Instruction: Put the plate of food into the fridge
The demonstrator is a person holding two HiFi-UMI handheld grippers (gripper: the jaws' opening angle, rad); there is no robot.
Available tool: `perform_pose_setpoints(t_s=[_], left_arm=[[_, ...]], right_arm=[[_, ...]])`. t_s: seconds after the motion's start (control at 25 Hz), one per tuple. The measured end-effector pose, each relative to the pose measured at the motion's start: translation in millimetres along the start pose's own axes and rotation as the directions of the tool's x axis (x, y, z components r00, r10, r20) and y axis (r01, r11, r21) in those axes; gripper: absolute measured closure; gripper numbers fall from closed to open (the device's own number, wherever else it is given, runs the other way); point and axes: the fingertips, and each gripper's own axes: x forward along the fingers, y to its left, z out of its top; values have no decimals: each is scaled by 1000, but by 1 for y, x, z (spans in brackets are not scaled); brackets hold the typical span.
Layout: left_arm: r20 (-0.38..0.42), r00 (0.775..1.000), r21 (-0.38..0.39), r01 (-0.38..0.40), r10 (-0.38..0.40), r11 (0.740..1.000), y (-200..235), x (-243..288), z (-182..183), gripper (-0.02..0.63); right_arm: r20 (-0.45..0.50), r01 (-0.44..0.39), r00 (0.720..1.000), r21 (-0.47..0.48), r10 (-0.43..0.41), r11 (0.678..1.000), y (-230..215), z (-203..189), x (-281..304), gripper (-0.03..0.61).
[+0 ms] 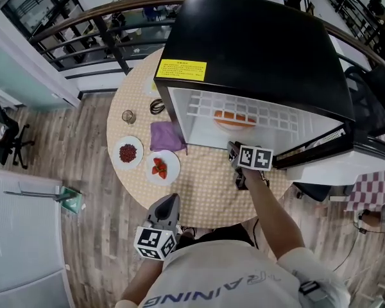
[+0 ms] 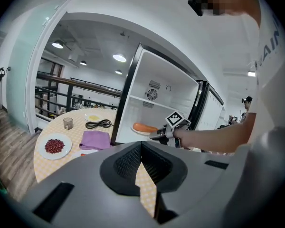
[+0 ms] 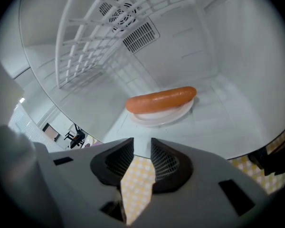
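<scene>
A white plate with an orange sausage [image 1: 234, 119] [image 2: 143, 128] [image 3: 161, 99] rests on the floor of the open black mini fridge [image 1: 256, 43], under its white wire shelf [image 1: 244, 111]. My right gripper [image 1: 234, 151] [image 3: 141, 145] hovers just outside the fridge opening and points at the plate. Its jaws stand apart with nothing between them, only the checked tablecloth showing through. My left gripper [image 1: 169, 205] [image 2: 141, 146] hangs near my body at the table's near edge. Its jaw tips meet and hold nothing.
The fridge stands on a round checked table [image 1: 205, 194], its door [image 1: 321, 147] swung open to the right. Left of it lie a purple cloth [image 1: 165, 135], a strawberry plate [image 1: 159, 167], a plate of red beans [image 1: 128, 153], a glass [image 1: 128, 116] and a black cable [image 1: 156, 106].
</scene>
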Motion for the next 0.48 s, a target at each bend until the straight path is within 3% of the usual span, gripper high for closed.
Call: perform_pose_setpoints(t_s=[0.08,0.12,0.48], left_arm=[[12,1000,10,14,-14,1000,-1,3,7,606],[18,1000,16,22,-22,1000,-2,5,10,606],[83,990,88,103,-111,991,-12,22,47,606]], right_arm=[[18,-9,1000,-33,10,999,4,-4,-15,528],[29,-16,999,-55,18,998,7,-6,-23,539],[199,-108,966,-269,165,957,47,-6,-109,558]])
